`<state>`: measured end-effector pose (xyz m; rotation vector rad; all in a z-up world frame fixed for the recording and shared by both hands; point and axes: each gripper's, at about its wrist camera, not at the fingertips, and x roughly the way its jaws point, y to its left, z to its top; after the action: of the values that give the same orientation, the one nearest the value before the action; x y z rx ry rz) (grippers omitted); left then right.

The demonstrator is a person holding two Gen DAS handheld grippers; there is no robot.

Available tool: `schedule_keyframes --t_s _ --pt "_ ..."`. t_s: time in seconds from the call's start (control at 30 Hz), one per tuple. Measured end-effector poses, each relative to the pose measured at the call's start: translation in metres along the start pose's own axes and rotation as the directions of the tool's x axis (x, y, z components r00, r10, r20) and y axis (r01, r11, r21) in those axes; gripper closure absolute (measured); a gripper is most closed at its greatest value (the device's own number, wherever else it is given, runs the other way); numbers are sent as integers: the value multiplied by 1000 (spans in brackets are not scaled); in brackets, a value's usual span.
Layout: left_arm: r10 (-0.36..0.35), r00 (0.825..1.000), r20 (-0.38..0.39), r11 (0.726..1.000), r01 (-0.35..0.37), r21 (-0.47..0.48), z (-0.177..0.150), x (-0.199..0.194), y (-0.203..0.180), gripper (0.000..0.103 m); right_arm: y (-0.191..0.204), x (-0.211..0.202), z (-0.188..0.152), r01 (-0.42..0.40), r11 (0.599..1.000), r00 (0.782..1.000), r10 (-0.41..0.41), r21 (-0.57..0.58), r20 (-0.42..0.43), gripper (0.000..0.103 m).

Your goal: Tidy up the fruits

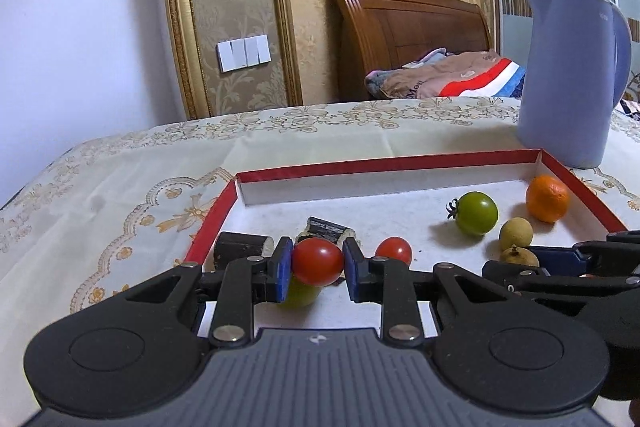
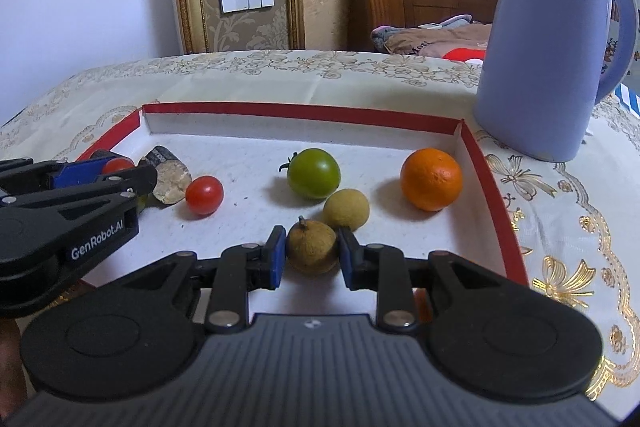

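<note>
Left wrist view: red tomato pinched in left gripper; stemmed longan clamped in right gripper.

Red-rimmed tray, white inside — red tomatoes, a green tomato, an orange, tan longans. Lilac kettle; cream cloth patterned in gold flowers.

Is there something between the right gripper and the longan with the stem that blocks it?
Nothing visible does. The stemmed longan already sits between the blue pads of the right gripper. The second longan lies just behind it, apparently touching.
</note>
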<state>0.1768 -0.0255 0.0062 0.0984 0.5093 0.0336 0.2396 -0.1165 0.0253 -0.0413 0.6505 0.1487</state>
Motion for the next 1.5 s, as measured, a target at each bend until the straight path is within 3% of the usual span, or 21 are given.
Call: schedule_keyframes --t_s 0.2,0.37,0.53,0.67,0.77,1.07,1.17,1.5 --pt "9 1000 7 1000 -9 8 -3 -2 -2 75 0 0 0 5 1000 1000 -5 0 4 76" --pt "15 1000 1 1000 -15 1 -4 -3 -1 56 1 -1 -2 6 1000 1000 -6 5 8 76" --pt "26 1000 -9 999 -26 -20 -6 -1 5 52 1 -2 -3 7 1000 1000 -7 1 11 76" --pt "23 1000 -15 999 -23 -27 -7 -1 6 47 1 -6 -3 10 1000 1000 -11 13 27 66" --pt "22 1000 -15 999 -23 -26 -7 -3 6 47 -1 -10 -4 18 1000 999 -18 24 41 49" --pt "-28 999 -24 997 26 -79 -10 -14 15 46 -6 -29 -5 12 999 995 -17 49 103 49" --pt "-57 998 -36 993 53 -109 -13 -19 20 46 -8 -32 -6 7 998 994 -14 59 110 41" --pt "-39 999 -16 995 37 -96 -18 -31 20 46 -7 -40 -10 15 998 992 -22 58 122 41"
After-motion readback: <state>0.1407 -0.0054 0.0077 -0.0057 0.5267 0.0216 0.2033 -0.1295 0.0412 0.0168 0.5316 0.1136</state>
